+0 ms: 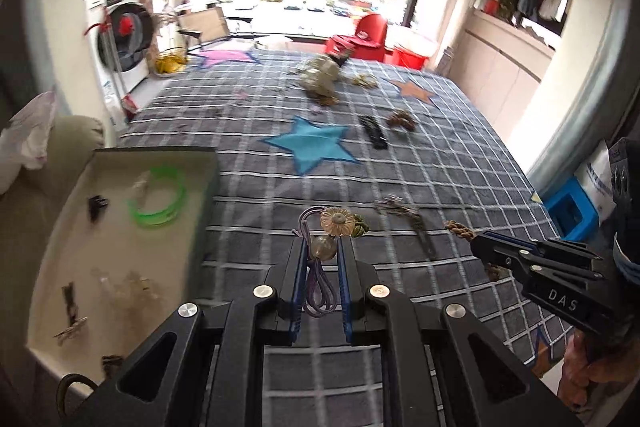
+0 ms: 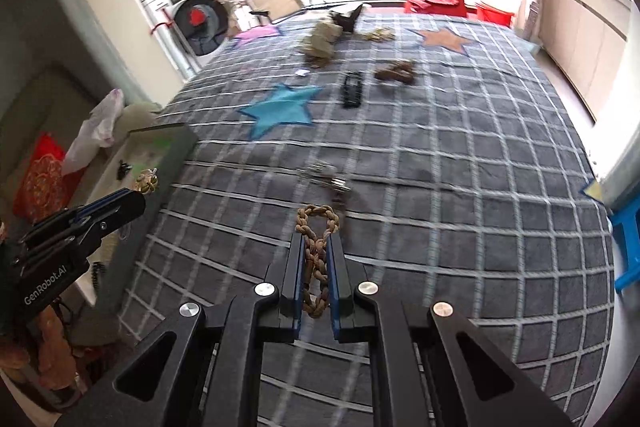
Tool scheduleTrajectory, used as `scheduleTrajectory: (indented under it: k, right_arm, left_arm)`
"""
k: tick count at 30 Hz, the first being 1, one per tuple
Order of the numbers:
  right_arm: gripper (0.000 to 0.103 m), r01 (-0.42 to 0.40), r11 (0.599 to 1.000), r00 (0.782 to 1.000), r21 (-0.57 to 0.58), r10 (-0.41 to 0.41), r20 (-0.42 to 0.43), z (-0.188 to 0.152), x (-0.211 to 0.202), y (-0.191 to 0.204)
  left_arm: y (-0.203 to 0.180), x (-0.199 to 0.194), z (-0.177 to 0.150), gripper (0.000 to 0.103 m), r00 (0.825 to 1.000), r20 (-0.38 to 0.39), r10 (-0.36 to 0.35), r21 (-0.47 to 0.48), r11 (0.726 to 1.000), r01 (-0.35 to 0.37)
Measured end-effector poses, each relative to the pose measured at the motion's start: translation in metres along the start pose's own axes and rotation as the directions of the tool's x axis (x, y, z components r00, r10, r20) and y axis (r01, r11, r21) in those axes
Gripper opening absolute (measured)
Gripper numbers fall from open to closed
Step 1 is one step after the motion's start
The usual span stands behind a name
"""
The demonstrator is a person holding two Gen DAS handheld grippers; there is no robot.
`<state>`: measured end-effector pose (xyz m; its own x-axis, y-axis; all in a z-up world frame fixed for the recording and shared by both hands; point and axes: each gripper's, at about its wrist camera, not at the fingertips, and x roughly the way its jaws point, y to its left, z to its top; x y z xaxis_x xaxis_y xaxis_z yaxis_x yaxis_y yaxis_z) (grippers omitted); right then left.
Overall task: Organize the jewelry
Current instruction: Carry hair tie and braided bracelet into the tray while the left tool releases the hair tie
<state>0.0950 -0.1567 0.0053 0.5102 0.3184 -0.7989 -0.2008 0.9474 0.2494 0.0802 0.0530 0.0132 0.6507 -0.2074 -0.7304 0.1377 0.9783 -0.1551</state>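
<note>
Left gripper (image 1: 322, 247): jaws clamped on a purple cord necklace (image 1: 318, 291) with a clear bead and an amber flower pendant (image 1: 338, 221); the bead sits between the blue pads, the pendant pokes out just beyond the tips, and the cord loop hangs back between the fingers. Right gripper (image 2: 316, 241): jaws clenched on a brown braided bracelet (image 2: 316, 239); its looped end stands out ahead of the tips, the rest runs back between the pads. Both pieces are held above the bed (image 1: 440, 163), which has a grey checked cover with star patches. Left of the left jaws, beside the bed edge, sits an open tray (image 1: 120, 247); inside it are a green bangle (image 1: 158, 199), a small dark clip (image 1: 97, 205) and several blurred pieces I cannot identify. Ahead of the left jaws lies a blue star patch (image 1: 312, 145); beyond it and to the right, a black hair clip (image 1: 374, 131) and a brown bundle (image 1: 402, 119) lie close together. Just ahead and right of the left jaws, a thin dark item (image 1: 412, 223) lies on the cover, blurred. In the right wrist view a small metallic piece (image 2: 326, 175) lies just ahead of the right jaws. Further out, near the far bed edge, a pale heap (image 2: 320, 41) of items rests, too blurred to sort. Each gripper appears at the edge of the other's view, well apart.
</note>
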Motion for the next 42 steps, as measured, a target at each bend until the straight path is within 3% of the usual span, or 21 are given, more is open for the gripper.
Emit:
scheduleTrajectory:
  k: [10, 17, 21, 29, 42]
  right_arm:
    - [0.012, -0.103, 0.983, 0.995, -0.151, 0.102, -0.015, 0.028, 0.017, 0.09]
    - [0.012, -0.197, 0.951, 0.98, -0.237, 0.186, -0.066, 0.045, 0.041, 0.154]
    - [0.012, -0.249, 0.93, 0.968, -0.27, 0.226, -0.112, 0.053, 0.06, 0.185]
    - [0.011, -0.303, 0.905, 0.944, -0.298, 0.241, -0.226, 0.056, 0.112, 0.223]
    - [0.011, -0.318, 0.919, 0.902, -0.235, 0.216, -0.374, 0.056, 0.187, 0.232]
  left_arm:
    - [0.102, -0.037, -0.007, 0.017, 0.989, 0.056, 0.136, -0.133, 0.983, -0.127]
    - [0.171, -0.035, -0.012, 0.017, 0.974, 0.031, 0.225, -0.23, 0.95, -0.212]
    - [0.198, -0.023, -0.016, 0.017, 0.971, -0.006, 0.238, -0.258, 0.938, -0.232]
    - [0.219, 0.015, -0.014, 0.017, 0.972, -0.063, 0.225, -0.262, 0.936, -0.234]
    - [0.236, 0.069, -0.013, 0.017, 0.96, -0.165, 0.226, -0.254, 0.931, -0.263]
